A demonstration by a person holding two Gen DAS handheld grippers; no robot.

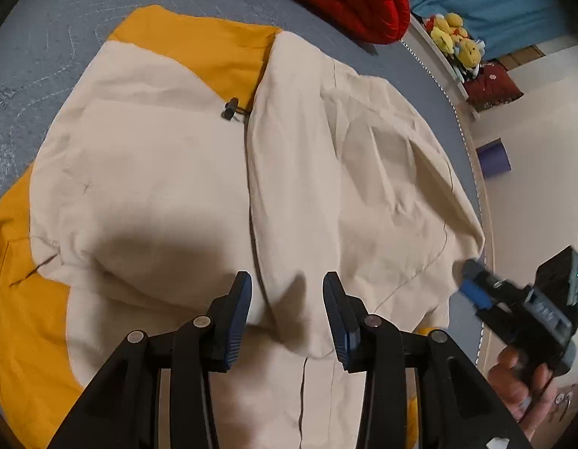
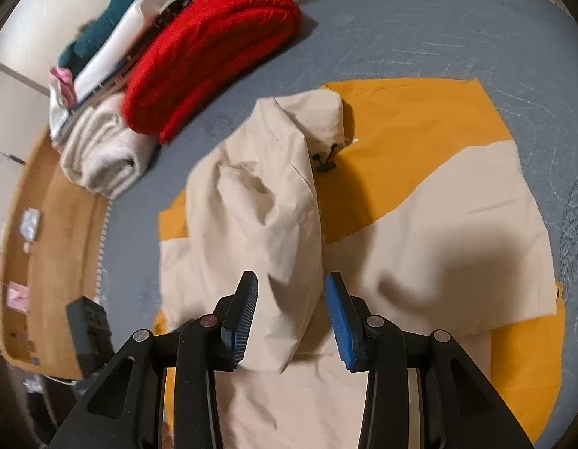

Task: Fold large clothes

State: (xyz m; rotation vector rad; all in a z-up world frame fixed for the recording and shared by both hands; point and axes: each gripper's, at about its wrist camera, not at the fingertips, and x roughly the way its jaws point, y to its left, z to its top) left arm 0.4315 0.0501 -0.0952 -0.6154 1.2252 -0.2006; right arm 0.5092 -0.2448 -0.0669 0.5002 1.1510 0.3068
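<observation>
A cream and yellow jacket lies spread on the grey-blue bed cover, with a black cord toggle near its collar. One cream side is folded over the middle. My left gripper hovers open just above the cream cloth, its pads clear of it. In the right wrist view the jacket shows a cream sleeve laid across it. My right gripper stands open astride the sleeve's lower end, with the cloth lying loose between the pads. The right gripper also shows at the jacket's right edge, held by a hand.
A folded red knit and a stack of folded clothes sit at the bed's far side. Yellow plush toys rest on a shelf. The bed's edge runs close on the right. A dark blurred device stands low on the left.
</observation>
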